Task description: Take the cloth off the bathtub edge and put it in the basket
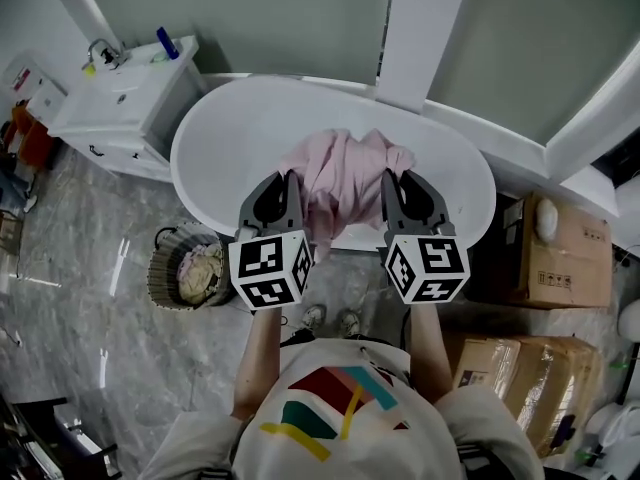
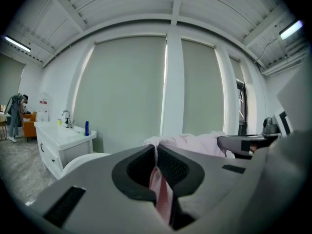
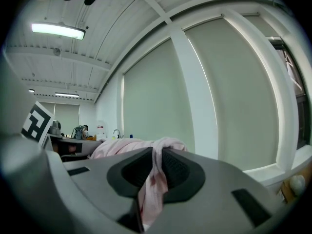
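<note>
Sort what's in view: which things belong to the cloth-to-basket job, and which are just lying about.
Job: pink cloth, gripped by left gripper and right gripper; bathtub; basket.
Lying about: sink cabinet, blue bottle, cardboard boxes.

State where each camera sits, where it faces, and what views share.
Head view: on the head, steeply down on bathtub, basket, forearms, left gripper, right gripper.
Left gripper view: on left gripper, facing window blinds; jaws pinch pink cloth.
Right gripper view: on right gripper, facing blinds; jaws pinch cloth.
Shared: the cloth, in all three.
</note>
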Available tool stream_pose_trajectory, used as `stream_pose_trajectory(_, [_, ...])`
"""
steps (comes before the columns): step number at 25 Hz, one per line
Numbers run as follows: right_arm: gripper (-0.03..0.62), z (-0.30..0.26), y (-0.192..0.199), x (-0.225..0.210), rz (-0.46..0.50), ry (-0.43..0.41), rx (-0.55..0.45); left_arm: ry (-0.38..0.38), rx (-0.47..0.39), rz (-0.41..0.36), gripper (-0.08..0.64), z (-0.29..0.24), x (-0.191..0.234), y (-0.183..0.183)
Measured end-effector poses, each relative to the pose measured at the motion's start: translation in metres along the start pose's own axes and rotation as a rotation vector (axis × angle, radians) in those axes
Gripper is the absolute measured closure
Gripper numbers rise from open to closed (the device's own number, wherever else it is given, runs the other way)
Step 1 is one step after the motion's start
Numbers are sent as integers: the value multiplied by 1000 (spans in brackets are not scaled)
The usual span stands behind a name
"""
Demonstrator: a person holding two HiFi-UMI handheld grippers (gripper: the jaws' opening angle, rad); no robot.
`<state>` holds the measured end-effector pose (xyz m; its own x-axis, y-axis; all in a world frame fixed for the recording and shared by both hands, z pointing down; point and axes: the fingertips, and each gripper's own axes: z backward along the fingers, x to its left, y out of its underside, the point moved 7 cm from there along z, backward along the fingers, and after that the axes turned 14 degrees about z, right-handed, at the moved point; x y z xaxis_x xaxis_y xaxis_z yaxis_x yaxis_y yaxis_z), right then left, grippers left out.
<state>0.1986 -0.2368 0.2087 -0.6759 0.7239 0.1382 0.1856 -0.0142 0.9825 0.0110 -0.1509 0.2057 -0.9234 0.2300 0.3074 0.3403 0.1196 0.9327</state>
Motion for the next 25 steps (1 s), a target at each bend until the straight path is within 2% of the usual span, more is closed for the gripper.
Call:
stream_pose_trajectory(9, [523,19,9,-10,-10,-35,-11,-21,-10,-2,526,10,-18,12])
stream_pose_trajectory(15, [523,27,9,-21,6,-50,-42,-27,-49,-4,526,17,-30,16])
stream_pose_trajectory(25, [523,27,12,-13,19,-92,-59,-48,-89,4,526,23,-22,19])
